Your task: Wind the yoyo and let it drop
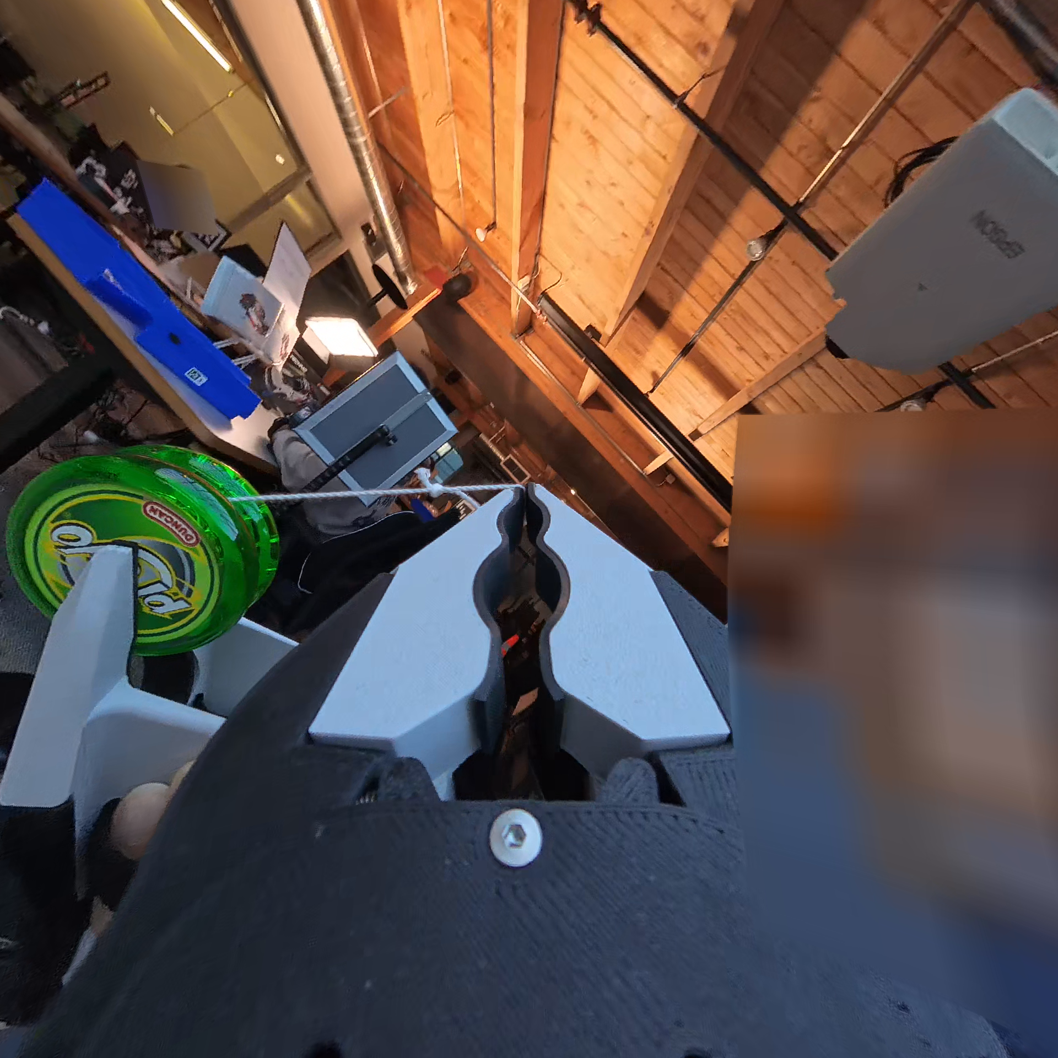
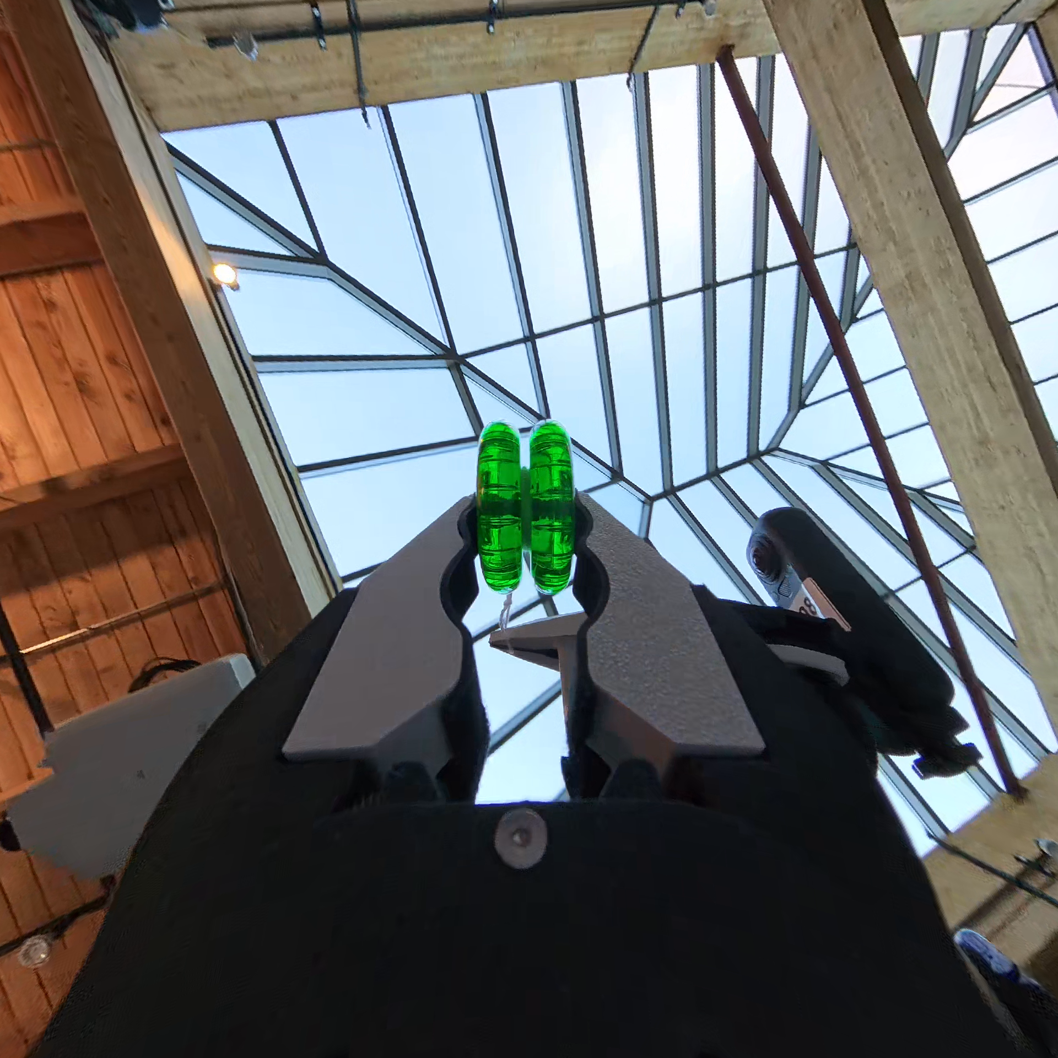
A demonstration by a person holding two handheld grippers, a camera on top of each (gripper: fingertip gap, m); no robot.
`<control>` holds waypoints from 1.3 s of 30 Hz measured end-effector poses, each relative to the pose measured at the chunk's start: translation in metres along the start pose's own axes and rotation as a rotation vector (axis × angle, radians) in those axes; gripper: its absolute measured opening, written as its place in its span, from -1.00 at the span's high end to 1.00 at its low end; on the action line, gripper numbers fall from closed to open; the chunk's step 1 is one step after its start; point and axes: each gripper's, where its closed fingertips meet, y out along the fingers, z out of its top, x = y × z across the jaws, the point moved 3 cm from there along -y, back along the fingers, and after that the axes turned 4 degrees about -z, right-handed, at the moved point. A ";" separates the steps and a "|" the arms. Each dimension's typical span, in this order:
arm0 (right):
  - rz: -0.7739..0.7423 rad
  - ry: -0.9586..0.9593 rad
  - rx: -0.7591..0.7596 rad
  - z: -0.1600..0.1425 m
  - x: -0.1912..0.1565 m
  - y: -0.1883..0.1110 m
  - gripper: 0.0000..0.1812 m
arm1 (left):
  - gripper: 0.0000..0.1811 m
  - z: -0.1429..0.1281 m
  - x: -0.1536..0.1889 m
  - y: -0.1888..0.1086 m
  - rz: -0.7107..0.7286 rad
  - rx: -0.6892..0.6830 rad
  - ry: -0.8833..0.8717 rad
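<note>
A translucent green yoyo point(image 1: 143, 547) sits at the left of the left wrist view, clamped between the right gripper's grey fingers point(image 1: 94, 624). A white string point(image 1: 372, 493) with a knot runs taut from the yoyo to my left gripper point(image 1: 525, 493), whose tips are shut on the string. In the right wrist view my right gripper point(image 2: 525, 509) is shut on the yoyo point(image 2: 525, 509), seen edge-on, one finger on each face. The string point(image 2: 506, 610) drops from the yoyo's groove to the left gripper's tips point(image 2: 504, 641) just below it.
Both views point upward. A wooden beam ceiling point(image 1: 630, 172) and a grey projector point(image 1: 944, 240) hang above. A glass skylight point(image 2: 572, 286) framed by wooden beams fills the right wrist view. A cluttered table with blue parts point(image 1: 143, 303) lies at the left. The left gripper's tips are roughly 11 cm from the right gripper's.
</note>
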 end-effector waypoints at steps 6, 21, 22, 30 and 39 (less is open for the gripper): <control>0.149 0.076 0.132 0.038 -0.039 0.134 0.72 | 1.00 0.136 -0.018 0.071 0.093 -0.141 -0.007; 0.153 -0.019 -0.041 -0.139 -0.207 0.503 0.70 | 1.00 0.405 0.187 0.345 0.232 -0.269 0.210; 0.108 -0.090 -0.059 -0.139 -0.205 0.514 0.53 | 1.00 0.417 0.192 0.351 0.227 -0.256 0.220; -0.443 -0.726 0.132 0.030 -0.197 0.277 -0.22 | 1.00 0.486 0.179 0.330 0.187 -0.226 0.183; -0.861 -1.154 0.580 -0.001 -0.275 -0.041 -0.05 | 1.00 0.522 0.157 0.277 0.141 -0.291 0.145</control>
